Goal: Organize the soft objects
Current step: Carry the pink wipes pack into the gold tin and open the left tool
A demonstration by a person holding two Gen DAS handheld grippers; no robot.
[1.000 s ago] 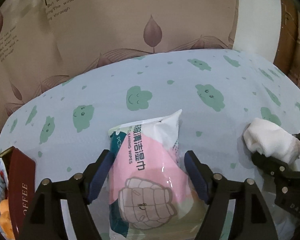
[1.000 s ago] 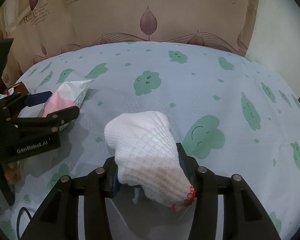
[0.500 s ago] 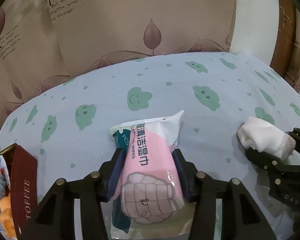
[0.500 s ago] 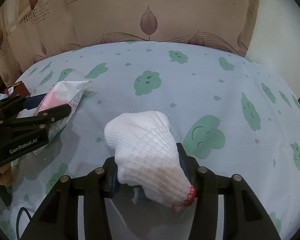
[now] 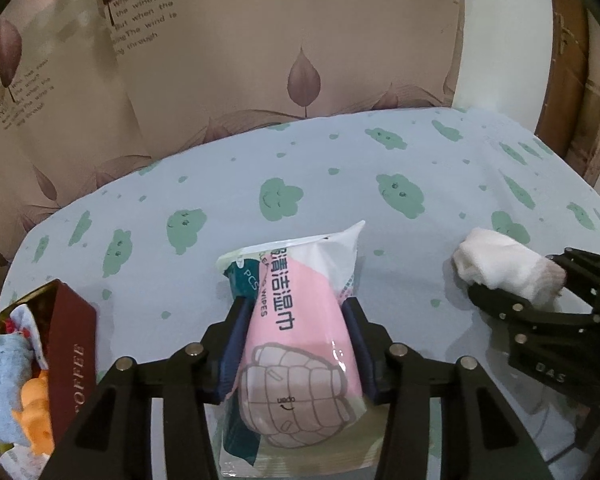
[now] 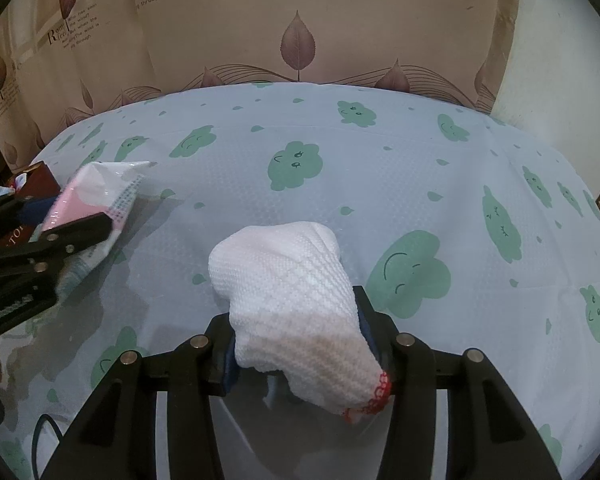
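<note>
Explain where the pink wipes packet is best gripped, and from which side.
Grip the wipes packet across its narrow width at mid-body, coming in from its near short end along its length, as the left tongs do. It lies flat on the tablecloth; the long sides are soft and squeezable.

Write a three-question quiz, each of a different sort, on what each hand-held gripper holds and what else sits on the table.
1. True or false: the left hand-held gripper is shut on the wipes pack.
2. The right hand-held gripper holds: A) white sock B) orange toy C) nothing.
3. Fill in: the toffee tin stands to the pack's ____.

Key: 1 true; 2 A; 3 left.
</note>
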